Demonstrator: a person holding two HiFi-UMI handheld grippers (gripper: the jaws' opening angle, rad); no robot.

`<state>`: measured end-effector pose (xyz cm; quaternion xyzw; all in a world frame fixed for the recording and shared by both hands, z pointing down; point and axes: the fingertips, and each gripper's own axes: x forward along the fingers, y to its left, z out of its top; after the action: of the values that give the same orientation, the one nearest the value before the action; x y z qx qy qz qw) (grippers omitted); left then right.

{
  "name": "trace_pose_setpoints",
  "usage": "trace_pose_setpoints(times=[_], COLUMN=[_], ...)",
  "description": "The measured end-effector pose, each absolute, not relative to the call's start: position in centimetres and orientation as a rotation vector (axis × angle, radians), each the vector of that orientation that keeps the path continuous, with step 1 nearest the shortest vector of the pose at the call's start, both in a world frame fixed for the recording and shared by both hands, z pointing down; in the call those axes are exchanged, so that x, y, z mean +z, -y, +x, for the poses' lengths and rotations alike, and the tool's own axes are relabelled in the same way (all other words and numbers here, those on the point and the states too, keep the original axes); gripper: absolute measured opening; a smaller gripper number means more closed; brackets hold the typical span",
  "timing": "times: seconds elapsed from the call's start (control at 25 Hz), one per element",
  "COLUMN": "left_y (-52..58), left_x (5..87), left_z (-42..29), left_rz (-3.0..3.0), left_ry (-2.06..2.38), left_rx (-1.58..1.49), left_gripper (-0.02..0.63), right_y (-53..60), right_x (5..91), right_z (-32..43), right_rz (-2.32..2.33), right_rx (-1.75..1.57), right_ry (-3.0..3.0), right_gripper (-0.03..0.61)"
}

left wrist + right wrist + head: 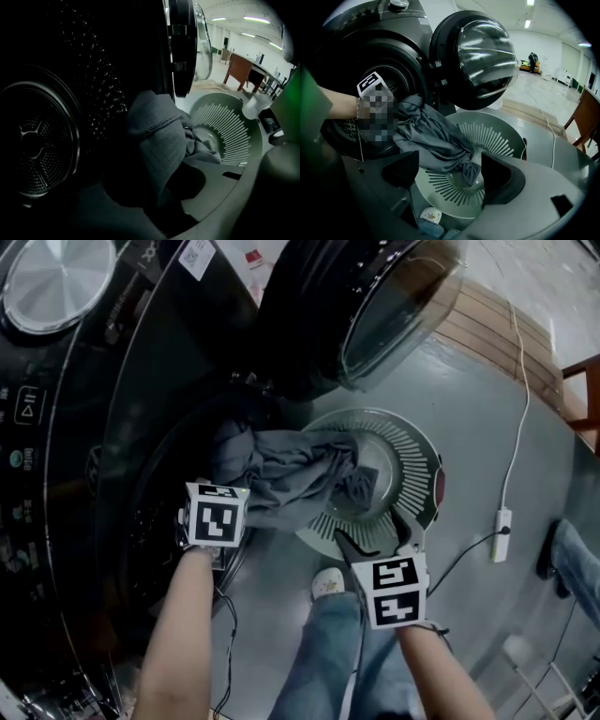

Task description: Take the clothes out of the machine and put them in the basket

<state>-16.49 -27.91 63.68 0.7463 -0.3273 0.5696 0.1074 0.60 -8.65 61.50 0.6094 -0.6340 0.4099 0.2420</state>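
Observation:
A grey garment (291,474) hangs from the dark washing machine's drum opening (159,512) into the round grey-green slotted basket (424,457) on the floor. My left gripper (219,526) is at the drum's mouth. In the left gripper view its jaws (159,197) are closed on a bunched fold of the garment (159,145), with the perforated drum (33,145) behind. My right gripper (380,542) hovers above the basket's near rim. Its jaws (449,171) stand apart with nothing between them, and the garment (431,136) and basket (497,136) lie beyond.
The machine's round door (394,306) stands swung open above the basket. The person's jeans leg and white shoe (328,582) are beside the basket. A white power strip (502,532) with its cable lies on the grey floor at right, near a wooden platform (497,334).

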Motion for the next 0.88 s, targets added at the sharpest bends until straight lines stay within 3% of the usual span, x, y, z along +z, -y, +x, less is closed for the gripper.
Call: trace_pose_setpoints(times=[0.88], left_y=[11.7], left_x=[58.3], left_z=[2.5], left_rz=[2.295], left_ry=[0.48], left_rx=[1.154], left_gripper=[0.106], right_y=[1.7], right_x=[58.9], right_z=[10.2], right_rz=[1.788], right_rx=[1.123], right_ry=[1.591], right_gripper=[0.405])
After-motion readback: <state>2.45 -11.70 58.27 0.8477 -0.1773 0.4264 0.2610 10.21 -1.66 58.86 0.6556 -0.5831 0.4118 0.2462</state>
